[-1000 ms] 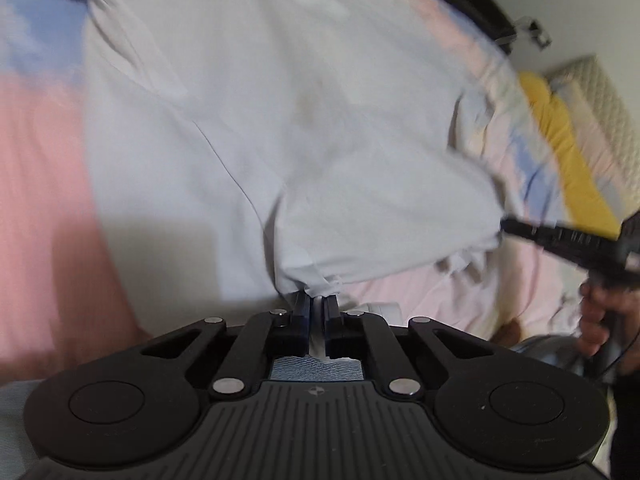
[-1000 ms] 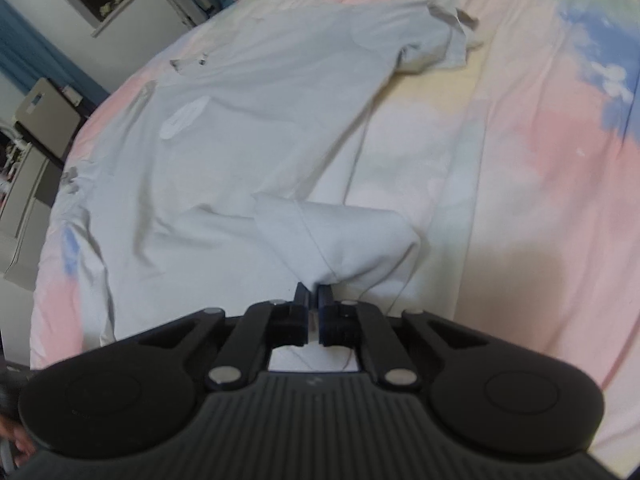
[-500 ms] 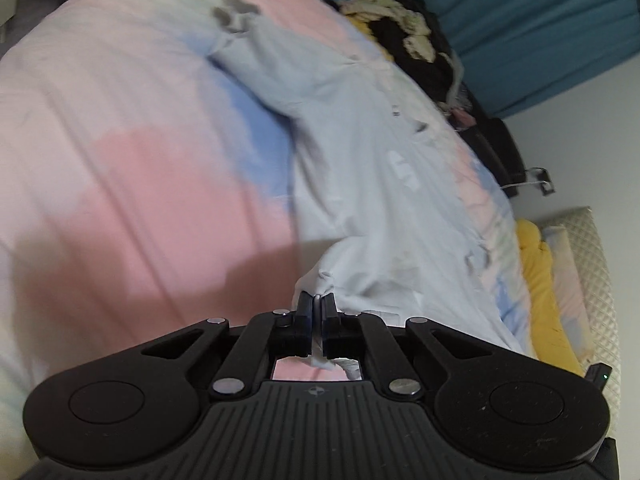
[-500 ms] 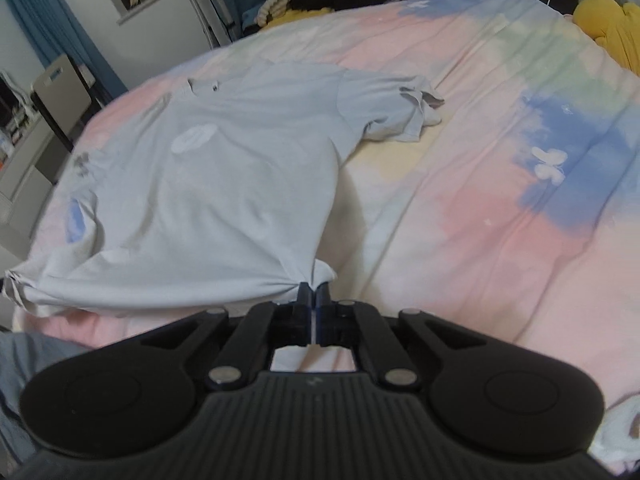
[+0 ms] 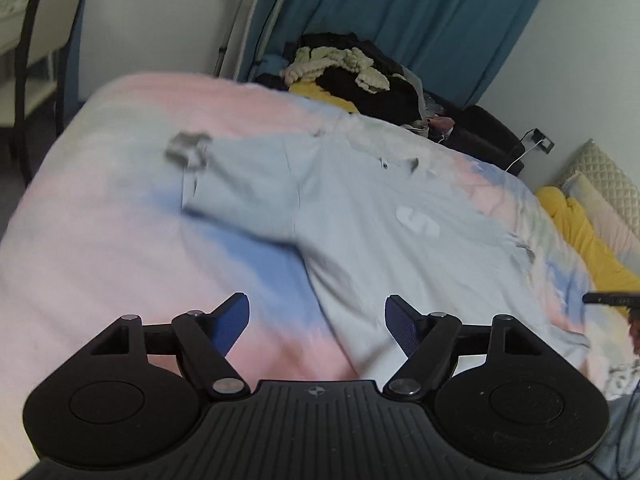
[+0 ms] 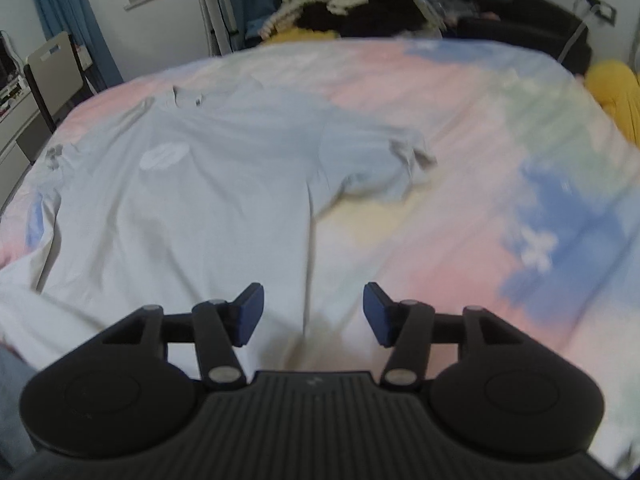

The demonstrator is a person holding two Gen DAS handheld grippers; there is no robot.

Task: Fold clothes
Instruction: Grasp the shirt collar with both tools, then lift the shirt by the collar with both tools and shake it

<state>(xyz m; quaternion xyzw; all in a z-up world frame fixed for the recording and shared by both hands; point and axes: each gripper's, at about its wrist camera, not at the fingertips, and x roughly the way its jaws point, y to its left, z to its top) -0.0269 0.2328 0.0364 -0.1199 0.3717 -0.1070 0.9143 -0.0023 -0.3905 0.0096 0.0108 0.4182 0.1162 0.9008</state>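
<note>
While both tools (image 5: 318, 324) (image 6: 312, 312) gape, soft pale t-shirt (image 6: 208, 200), flat, pastel bedsheet (image 6: 500, 184)

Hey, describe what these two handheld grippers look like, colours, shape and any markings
Both match. The left gripper and right gripper have matte black bodies with ribbed tops, a small round emblem at the centre, a round disc on each side, black linkage arms with silver pivot pins, and dark blue textured fingertip pads. No cables or sleeves show.

1. A big bed (image 5: 100, 240) has a pink and blue cover.
2. Blue curtains (image 5: 420, 20) hang on the white wall (image 5: 168, 32).
3. A pile of clothes (image 6: 344, 4) sits behind the bed.
</note>
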